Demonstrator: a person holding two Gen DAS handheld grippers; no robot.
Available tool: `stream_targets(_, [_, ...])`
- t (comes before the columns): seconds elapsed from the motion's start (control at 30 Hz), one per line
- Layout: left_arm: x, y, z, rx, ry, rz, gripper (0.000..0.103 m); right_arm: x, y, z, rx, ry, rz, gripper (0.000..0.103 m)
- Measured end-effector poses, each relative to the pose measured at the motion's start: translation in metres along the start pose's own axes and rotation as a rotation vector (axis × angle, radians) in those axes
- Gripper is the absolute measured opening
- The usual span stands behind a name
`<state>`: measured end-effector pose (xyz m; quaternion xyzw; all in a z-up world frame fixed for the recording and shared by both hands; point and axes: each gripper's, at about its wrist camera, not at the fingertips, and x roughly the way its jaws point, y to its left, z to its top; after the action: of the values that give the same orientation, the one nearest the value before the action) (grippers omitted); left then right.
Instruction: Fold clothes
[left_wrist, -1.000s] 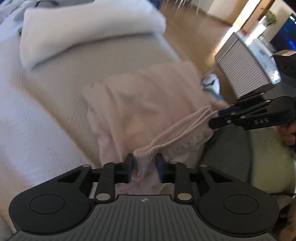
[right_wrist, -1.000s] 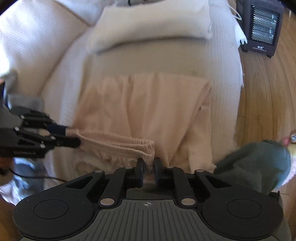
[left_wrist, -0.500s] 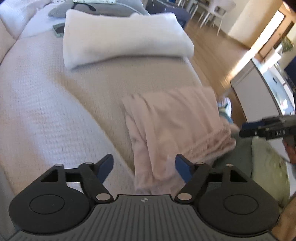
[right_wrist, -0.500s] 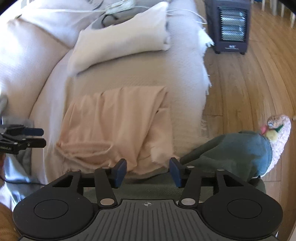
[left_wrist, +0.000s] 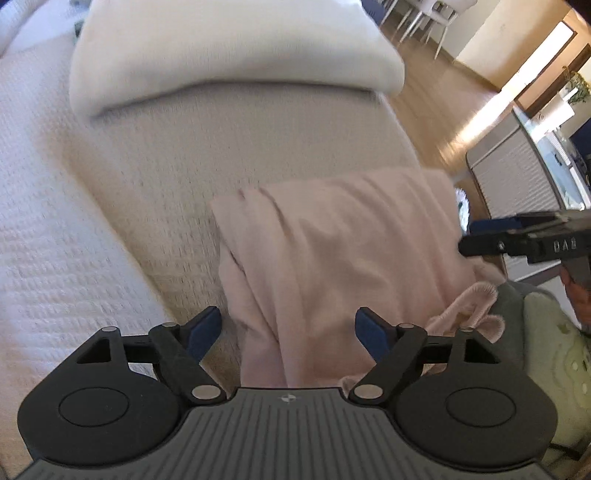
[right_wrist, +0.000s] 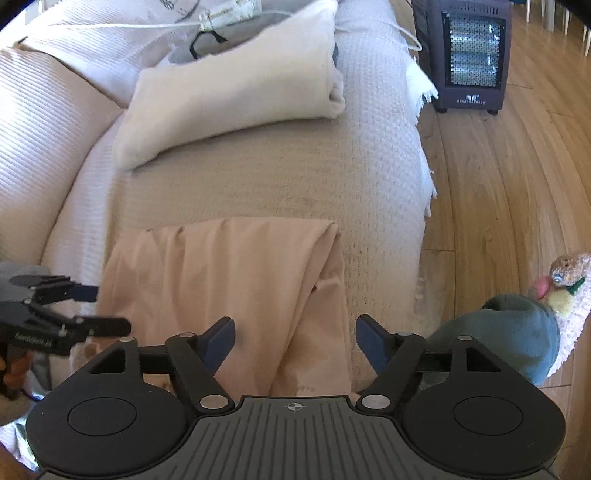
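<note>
Your pink garment (right_wrist: 236, 288) lies folded over on the cream waffle-weave sofa cover (right_wrist: 280, 177), near its front edge, with soft creases running lengthwise and its far fold line fairly straight. Its ribbed elastic waistband (left_wrist: 476, 306) bunches loosely at the near corner by the grey-green plush toy (right_wrist: 517, 332). Further back on the cover sits a folded cream blanket (right_wrist: 236, 85), well apart from the garment.

A second ago both of your tongs pinched that waistband, stretched between them. Now you have let it drop: your left gripper (left_wrist: 288, 332) and your right gripper (right_wrist: 295, 336) both stand wide with jaws opening, blue pads clear of the cloth, the garment lying below and between them but not pressed. The garment now rests slack where it was held up, and both views show more of the blanket.
</note>
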<state>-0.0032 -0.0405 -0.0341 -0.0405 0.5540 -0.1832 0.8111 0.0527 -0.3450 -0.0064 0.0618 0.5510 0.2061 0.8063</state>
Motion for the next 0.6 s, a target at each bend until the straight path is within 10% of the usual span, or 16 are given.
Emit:
stream_targets(0.37, [0.011, -0.014, -0.002, 0.032, -0.013, 0.051, 0.064, 0.033, 0.001, 0.000, 0.015, 0.123, 0.019, 0.074])
stream_targets(0.5, [0.007, -0.022, -0.003, 0.024, -0.017, 0.008, 0.028, 0.026, 0.010, -0.003, -0.033, 0.104, 0.005, 0.053])
stream_targets(0.6, [0.007, -0.033, -0.006, 0.050, -0.017, -0.001, 0.020, 0.022, 0.019, -0.008, -0.053, 0.086, -0.006, 0.034])
